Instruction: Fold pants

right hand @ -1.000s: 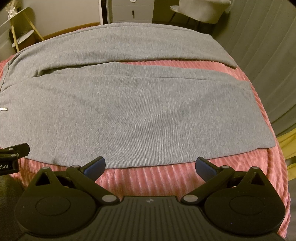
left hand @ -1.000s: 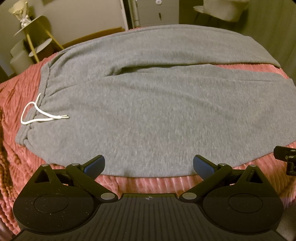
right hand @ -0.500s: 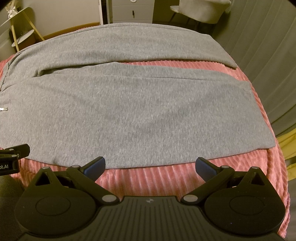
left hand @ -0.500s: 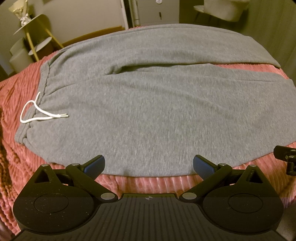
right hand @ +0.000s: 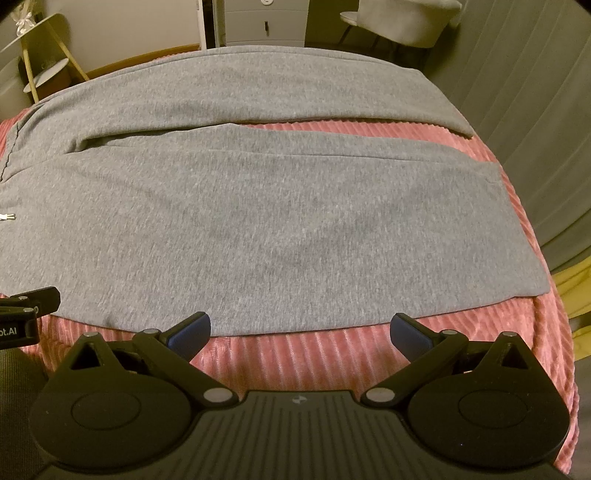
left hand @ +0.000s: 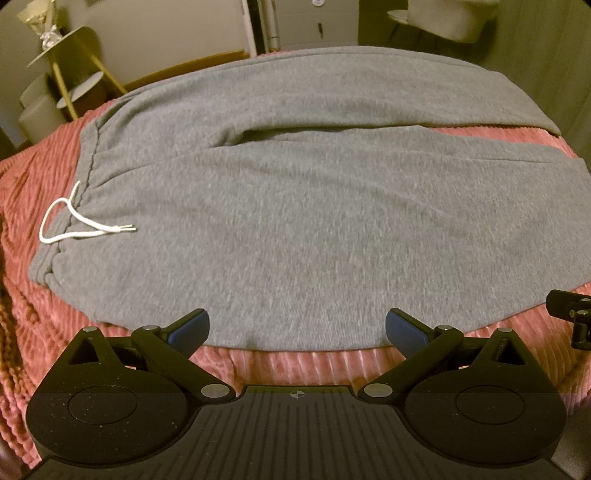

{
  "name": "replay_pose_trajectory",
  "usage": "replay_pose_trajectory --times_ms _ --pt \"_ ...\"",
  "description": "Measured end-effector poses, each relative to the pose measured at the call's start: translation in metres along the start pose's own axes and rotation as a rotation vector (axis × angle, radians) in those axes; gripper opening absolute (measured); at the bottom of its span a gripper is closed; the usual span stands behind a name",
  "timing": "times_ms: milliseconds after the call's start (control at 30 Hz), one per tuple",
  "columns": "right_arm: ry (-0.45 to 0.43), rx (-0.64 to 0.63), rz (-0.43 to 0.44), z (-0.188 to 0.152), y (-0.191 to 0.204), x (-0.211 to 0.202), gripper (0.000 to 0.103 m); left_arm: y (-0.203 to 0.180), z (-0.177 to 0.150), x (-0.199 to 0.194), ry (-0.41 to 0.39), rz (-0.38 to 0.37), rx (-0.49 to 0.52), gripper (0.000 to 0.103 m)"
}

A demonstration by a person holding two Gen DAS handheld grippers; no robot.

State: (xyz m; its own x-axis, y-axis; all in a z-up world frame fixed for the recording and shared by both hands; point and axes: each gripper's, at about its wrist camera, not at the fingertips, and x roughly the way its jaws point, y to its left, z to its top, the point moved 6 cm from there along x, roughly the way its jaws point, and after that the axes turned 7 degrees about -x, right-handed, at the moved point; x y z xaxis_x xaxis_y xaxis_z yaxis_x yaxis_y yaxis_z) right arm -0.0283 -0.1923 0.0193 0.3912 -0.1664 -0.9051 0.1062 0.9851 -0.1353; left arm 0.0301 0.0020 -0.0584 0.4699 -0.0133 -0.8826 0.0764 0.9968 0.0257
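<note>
Grey sweatpants [left hand: 295, 206] lie spread flat on a pink ribbed blanket [left hand: 291, 365], waistband to the left, both legs running right. A white drawstring [left hand: 74, 221] loops off the waistband. My left gripper [left hand: 297, 328] hovers open over the near edge of the near leg, close to the hip. The same pants [right hand: 280, 221] fill the right wrist view, with the near leg's cuff [right hand: 517, 236] at the right. My right gripper [right hand: 301, 330] is open above the near hem edge, nothing between its fingers. Each gripper shows at the edge of the other's view.
A gold tiered side table [left hand: 70, 85] stands at the back left beyond the blanket. A white cabinet [right hand: 266, 22] and a grey chair [right hand: 402, 18] stand behind. A grey curtain [right hand: 524, 92] hangs on the right. The blanket's edge [right hand: 554, 332] drops off at the right.
The left wrist view has shifted slightly, so the pants sit a little farther right in it. The right gripper has barely moved. Both stay open.
</note>
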Motion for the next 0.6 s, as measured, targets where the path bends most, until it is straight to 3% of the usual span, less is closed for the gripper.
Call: replay_pose_trajectory --times_ms 600 --pt "0.003 0.000 0.001 -0.0003 0.0000 0.0015 0.103 0.0015 -0.0020 0.0020 0.004 -0.001 -0.004 0.103"
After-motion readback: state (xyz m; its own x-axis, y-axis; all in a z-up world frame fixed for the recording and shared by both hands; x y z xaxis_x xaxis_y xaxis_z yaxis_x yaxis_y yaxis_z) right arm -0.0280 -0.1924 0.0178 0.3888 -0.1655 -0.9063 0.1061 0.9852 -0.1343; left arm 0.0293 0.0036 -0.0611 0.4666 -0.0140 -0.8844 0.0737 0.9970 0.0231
